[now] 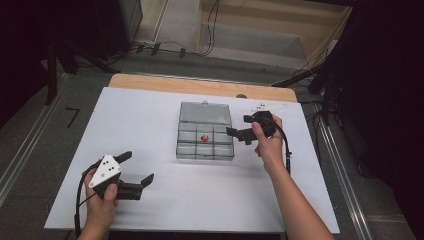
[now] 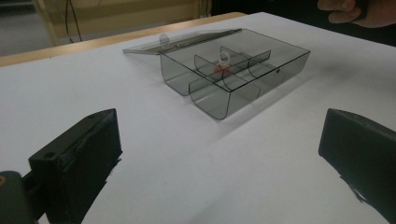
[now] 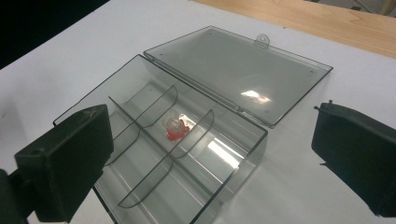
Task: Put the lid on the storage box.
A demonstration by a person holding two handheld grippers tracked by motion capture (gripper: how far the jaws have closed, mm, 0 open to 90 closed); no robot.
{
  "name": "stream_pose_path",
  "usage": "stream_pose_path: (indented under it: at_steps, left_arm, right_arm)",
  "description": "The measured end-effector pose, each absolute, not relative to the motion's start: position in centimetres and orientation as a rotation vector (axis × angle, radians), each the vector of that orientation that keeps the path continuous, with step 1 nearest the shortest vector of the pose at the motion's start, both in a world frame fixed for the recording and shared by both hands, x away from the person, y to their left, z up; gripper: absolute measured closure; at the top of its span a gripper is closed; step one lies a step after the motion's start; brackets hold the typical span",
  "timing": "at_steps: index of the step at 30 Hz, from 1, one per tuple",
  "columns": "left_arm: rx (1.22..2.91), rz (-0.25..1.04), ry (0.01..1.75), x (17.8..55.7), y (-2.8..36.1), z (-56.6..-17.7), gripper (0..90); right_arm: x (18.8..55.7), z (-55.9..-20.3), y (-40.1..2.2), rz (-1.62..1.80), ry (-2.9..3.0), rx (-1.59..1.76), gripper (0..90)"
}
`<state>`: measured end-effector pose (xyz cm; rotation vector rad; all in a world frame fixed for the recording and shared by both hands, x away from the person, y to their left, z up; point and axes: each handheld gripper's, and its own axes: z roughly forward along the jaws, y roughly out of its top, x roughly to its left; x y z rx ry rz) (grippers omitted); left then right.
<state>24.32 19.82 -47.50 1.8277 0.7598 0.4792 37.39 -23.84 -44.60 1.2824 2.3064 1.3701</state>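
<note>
Looking along your right gripper (image 3: 205,154), jaws wide, the red ring (image 3: 175,128) sits in the open organizer box's (image 1: 205,131) middle cell; your left gripper (image 1: 135,170), at 7 o'clock, gapes wide too.

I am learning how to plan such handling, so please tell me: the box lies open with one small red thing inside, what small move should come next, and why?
Probably the right gripper should ease down toward the red object in the middle compartment. The clear box has its lid folded flat open, the right gripper's jaws stand wide apart and empty beside the box, and the left gripper is open farther off.
</note>
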Motion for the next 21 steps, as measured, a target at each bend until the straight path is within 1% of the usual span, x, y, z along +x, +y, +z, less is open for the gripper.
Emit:
stream_pose_path:
  at_steps: [12, 21]
  left_arm:
    - [1.856, 0.466, 0.692, 25.9, 17.3, -45.5, 0.0]
    - [1.852, 0.425, 0.673, 28.2, 15.7, -44.6, 0.0]
  right_arm:
    - [37.2, -44.6, -24.2, 1.378, 2.306, 1.277, 0.0]
    - [37.2, -44.5, -24.4, 1.405, 2.289, 1.274, 0.0]
